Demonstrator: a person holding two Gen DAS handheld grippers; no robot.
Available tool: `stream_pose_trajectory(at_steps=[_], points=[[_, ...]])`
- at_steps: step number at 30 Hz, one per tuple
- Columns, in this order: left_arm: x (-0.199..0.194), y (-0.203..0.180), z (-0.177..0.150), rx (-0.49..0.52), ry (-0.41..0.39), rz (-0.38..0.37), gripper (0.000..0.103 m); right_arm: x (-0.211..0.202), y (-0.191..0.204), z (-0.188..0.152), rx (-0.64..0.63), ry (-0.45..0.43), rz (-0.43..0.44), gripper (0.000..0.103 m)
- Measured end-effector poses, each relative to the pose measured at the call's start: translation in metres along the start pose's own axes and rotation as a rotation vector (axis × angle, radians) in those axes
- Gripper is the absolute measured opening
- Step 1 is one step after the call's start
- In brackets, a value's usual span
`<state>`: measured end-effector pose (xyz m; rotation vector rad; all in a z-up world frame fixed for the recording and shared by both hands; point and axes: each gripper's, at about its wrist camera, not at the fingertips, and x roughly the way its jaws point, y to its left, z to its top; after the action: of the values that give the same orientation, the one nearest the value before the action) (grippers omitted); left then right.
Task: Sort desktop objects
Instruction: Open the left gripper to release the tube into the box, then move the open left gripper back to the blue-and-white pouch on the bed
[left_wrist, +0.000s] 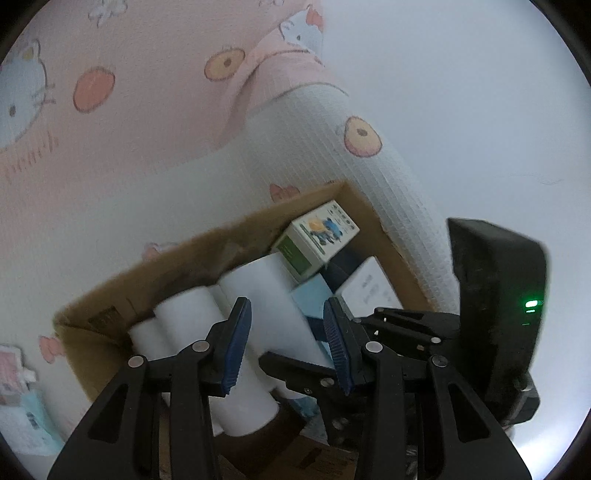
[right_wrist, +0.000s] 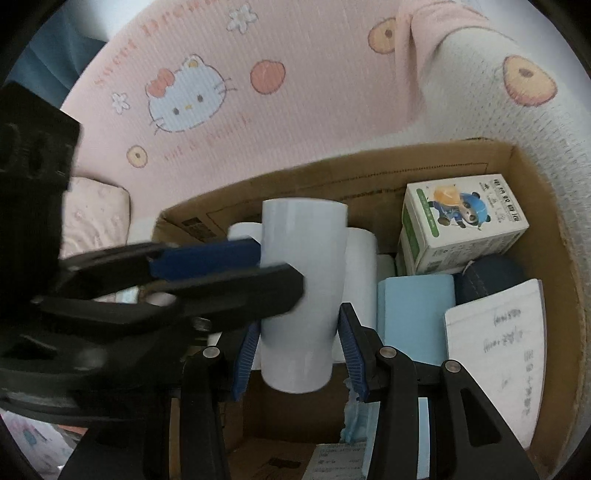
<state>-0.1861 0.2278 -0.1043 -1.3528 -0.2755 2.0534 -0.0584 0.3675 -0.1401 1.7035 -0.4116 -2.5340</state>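
Cardboard box (right_wrist: 546, 229) fills the right wrist view, open-topped, sitting on a pink cartoon-print cloth (right_wrist: 295, 110). Right hand-held gripper (right_wrist: 301, 354) is dead centre low, its blue pads pressed to either side of a white cup (right_wrist: 303, 266), clamped near the narrow base while the wide mouth points toward twelve o'clock. The cup hangs over the box interior, above two white rolls (right_wrist: 360, 273) lying behind it.

Coming in from nine o'clock, the left hand-held gripper (right_wrist: 280, 269) reaches across the same cup around its middle: one blue-padded finger (right_wrist: 207, 258) lies against the cup's left side and the black finger crosses its front. From the left wrist view, that gripper (left_wrist: 288, 343) has its jaws standing fairly wide with the white cup (left_wrist: 258, 332) lying between them; whether the pads are actually pressing on it, I cannot tell.

Over at two o'clock in the box, a white carton with a cartoon panda (right_wrist: 461, 225) rests tilted on top of other things. Just below it, a light blue pack (right_wrist: 413, 317) at three o'clock, a dark blue rounded item (right_wrist: 491, 273) beside that, and a white notebook with handwriting (right_wrist: 495, 350) leaning against the right wall at four o'clock.
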Motion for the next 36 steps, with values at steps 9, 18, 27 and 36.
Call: stream_pose_trajectory(at_steps=[9,18,27,36], points=[[0.000,0.007,0.001,0.002,-0.023,0.016,0.030,0.009,-0.006,0.004,0.011,0.005,0.040,0.040],[0.000,0.004,-0.004,0.021,-0.021,0.075,0.023,0.009,-0.006,0.007,0.002,0.010,0.039,0.040],[-0.022,0.018,-0.014,-0.057,0.026,0.116,0.030,-0.011,-0.007,-0.005,-0.018,-0.017,0.027,0.041],[-0.009,0.022,-0.029,-0.065,0.100,0.167,0.025,-0.006,-0.007,-0.008,-0.003,-0.005,0.047,0.041]])
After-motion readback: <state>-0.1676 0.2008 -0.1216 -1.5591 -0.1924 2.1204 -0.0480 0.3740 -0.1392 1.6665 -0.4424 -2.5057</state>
